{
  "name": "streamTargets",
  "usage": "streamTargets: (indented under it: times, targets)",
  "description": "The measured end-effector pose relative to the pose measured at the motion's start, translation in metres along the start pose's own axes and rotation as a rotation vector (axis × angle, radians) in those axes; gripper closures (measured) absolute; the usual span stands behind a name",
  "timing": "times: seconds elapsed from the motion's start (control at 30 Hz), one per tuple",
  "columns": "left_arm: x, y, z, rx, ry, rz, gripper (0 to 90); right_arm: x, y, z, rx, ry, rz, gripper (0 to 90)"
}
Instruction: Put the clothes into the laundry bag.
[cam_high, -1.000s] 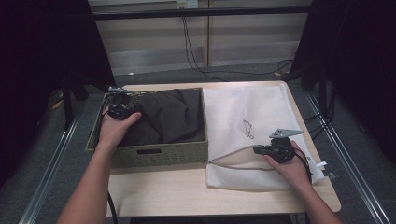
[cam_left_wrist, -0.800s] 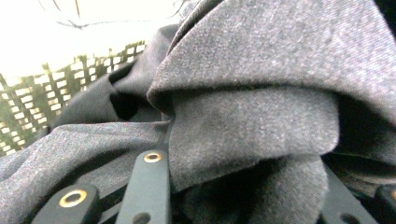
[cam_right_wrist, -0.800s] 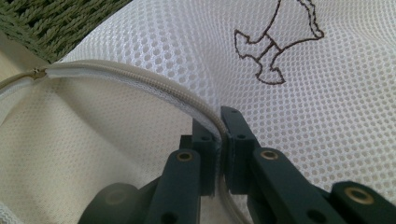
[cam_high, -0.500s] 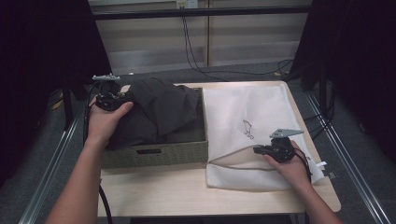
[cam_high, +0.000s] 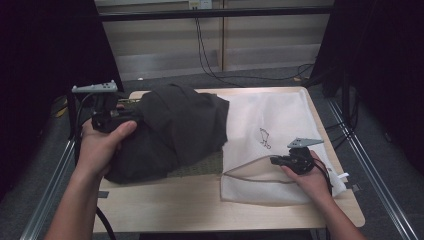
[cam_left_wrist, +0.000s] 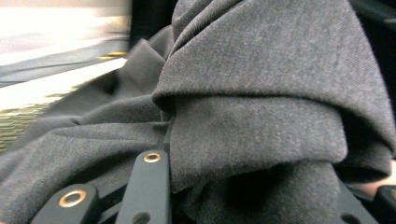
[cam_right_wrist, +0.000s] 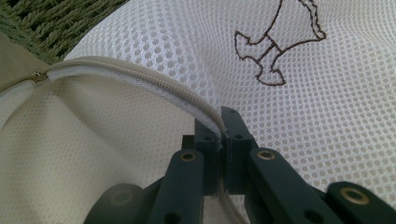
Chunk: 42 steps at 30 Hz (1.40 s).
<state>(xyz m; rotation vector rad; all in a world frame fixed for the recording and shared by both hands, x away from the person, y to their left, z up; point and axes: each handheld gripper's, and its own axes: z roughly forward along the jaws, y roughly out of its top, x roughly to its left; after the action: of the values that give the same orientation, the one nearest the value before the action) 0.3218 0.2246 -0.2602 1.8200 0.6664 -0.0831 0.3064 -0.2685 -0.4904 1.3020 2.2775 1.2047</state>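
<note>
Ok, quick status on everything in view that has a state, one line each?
Dark garment: lifted, bunched, draped across the basket toward the bag.
Mesh laundry bag: flat on the table, zipper mouth held open.
Woven basket: mostly covered by the garment.
Left hand-held gripper: shut on the garment.
Right hand-held gripper: shut on the bag's zipper edge.

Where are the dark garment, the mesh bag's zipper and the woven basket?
dark garment (cam_high: 185, 127), high view, middle of the bunched cloth.
zipper (cam_right_wrist: 140, 77), right gripper view, curved edge of the opening.
woven basket (cam_high: 200, 165), high view, front wall.
</note>
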Motion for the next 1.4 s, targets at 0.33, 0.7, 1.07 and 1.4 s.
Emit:
streamTargets:
  times: [0.33, 0.7, 1.07, 1.4]
  targets:
    - [-0.016, -0.120, 0.070, 0.152, -0.152, -0.071, 59.1, 0.002, 0.000, 0.001, 0.003, -0.005, -0.007, 87.5]
    - [0.032, -0.191, 0.106, 0.221, 0.041, -0.145, 38.6, 0.005, 0.001, 0.002, 0.008, -0.007, -0.018, 87.6]
    - [0.017, -0.162, 0.056, 0.193, 0.079, 0.050, 11.5, 0.005, -0.001, -0.001, 0.004, -0.005, -0.017, 87.5]
    - [0.036, -0.146, 0.011, -0.068, 0.341, -0.018, 15.3, 0.005, -0.001, 0.001, 0.007, -0.009, -0.017, 87.4]
